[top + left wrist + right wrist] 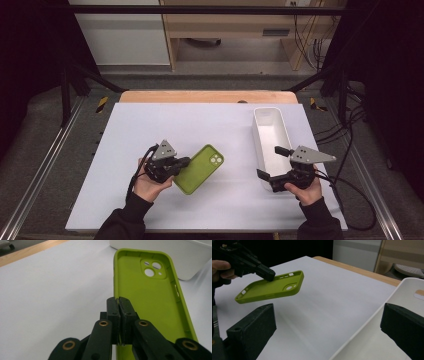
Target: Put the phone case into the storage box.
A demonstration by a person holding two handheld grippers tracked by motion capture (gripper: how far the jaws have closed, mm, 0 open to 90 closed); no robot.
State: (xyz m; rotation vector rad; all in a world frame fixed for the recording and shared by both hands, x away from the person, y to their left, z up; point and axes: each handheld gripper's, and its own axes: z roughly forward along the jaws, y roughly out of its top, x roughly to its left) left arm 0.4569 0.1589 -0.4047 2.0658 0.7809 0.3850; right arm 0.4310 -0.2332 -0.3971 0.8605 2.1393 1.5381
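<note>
Green silicone, a phone case [200, 169], was what I had in my left tool [176, 164], pinched by its long edge. From the high view the case sat left of centre over the white bench [150, 125], camera cut-out pointing toward the far side. The white bin [270, 137] stood well apart to the right, long and narrow, with my right tool [270, 167] spread wide at its near end. I judged the step as carrying the case to the bin; the next move called for a sweep to the right and a tilt to clear the bin's wall. The bench between the two lay bare, so the way was free.

In the left gripper view, my jaws stood nearly together with only the thin side wall of the case [150, 297] between them, hollow side up. A grip that narrow could let the case swing. The bin [175, 255] showed just past its top end.

In the right gripper view, the case [272, 288] hung off the bench, tilted, the left tool [265, 273] clamped on its upper rim. My own jaws stood apart, nothing between them, one over the bench and one over the bin's rim [372, 315]. That tool needed to draw back to leave the opening free.
</note>
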